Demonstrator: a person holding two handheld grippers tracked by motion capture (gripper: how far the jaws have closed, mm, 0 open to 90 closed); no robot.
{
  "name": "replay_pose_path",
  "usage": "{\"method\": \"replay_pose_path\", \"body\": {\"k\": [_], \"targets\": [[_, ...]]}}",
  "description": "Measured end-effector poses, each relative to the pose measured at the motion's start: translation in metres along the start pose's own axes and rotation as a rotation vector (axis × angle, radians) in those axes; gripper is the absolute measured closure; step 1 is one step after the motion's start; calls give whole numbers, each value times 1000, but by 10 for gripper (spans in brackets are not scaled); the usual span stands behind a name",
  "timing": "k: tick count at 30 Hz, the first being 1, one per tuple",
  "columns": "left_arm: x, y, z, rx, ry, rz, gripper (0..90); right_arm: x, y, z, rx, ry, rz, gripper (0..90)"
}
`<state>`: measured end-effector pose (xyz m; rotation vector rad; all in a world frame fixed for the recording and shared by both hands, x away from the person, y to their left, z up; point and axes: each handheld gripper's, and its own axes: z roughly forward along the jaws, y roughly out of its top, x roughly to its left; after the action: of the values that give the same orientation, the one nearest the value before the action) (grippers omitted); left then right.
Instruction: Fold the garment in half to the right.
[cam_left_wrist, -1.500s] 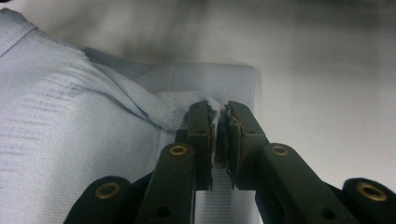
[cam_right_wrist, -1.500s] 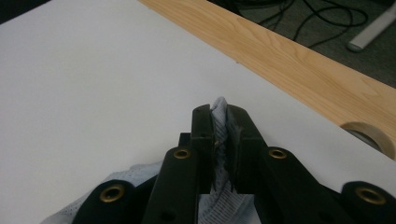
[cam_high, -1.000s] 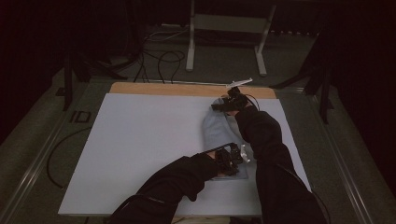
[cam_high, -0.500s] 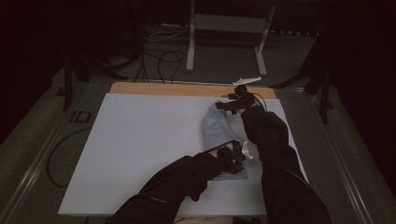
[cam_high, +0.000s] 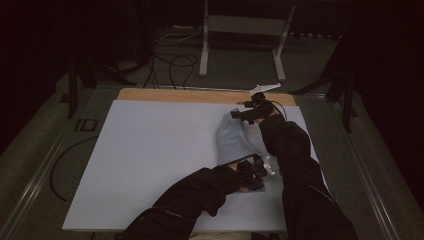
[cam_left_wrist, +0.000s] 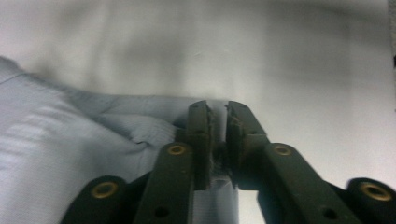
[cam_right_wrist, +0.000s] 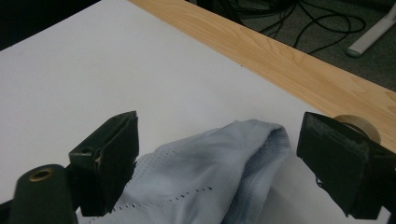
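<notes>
- A pale blue knitted cloth (cam_high: 235, 140) lies on the white table cover (cam_high: 150, 160), toward the right side of the table, running from near the person's edge up toward the far wooden strip (cam_high: 175, 95).
- The left gripper (cam_high: 252, 172) sits at the near end of the cloth, its black jaws drawn almost together and pinching a fold of the fabric; in the left gripper view the cloth (cam_left_wrist: 93, 140) bunches up against the closed tips and a sliver of it shows in the narrow slot between them.
- The right gripper (cam_high: 252, 111) hovers at the far end of the cloth, close to the wooden strip, with its jaws spread wide; they have just been opening.
- In the right gripper view the rounded, folded end of the cloth (cam_right_wrist: 224, 163) lies between the two black jaws, with the pads standing clear of it on either side, so nothing is gripped there.
- A roll of tape (cam_right_wrist: 357, 123) rests on the wooden strip (cam_right_wrist: 280, 60) just behind the right-hand jaw in that view.
- Dark sleeves (cam_high: 200, 195) reach in from the bottom of the high view, the person's two arms close together on the right half of the table.
- Beyond the table, black cables (cam_high: 170, 62) trail over the grey floor beside a white metal stand (cam_high: 240, 30).
</notes>
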<state>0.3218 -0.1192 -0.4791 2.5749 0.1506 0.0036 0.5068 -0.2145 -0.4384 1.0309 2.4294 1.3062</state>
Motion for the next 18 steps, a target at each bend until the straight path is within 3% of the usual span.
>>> {"method": "replay_pose_path", "body": {"k": [4,8,14,18], "targets": [[-3,2,-9,-40,-12,17,676,2,1,-3,-13,11,0,120],[-3,3,-26,-92,14,25,545,1,4,-8,-28,28,-2,101],[0,-3,-50,-126,52,-2,368,4,4,-11,-45,27,-12,99],[3,-13,-67,-154,45,-25,204,7,3,-14,-50,32,-18,98]]}}
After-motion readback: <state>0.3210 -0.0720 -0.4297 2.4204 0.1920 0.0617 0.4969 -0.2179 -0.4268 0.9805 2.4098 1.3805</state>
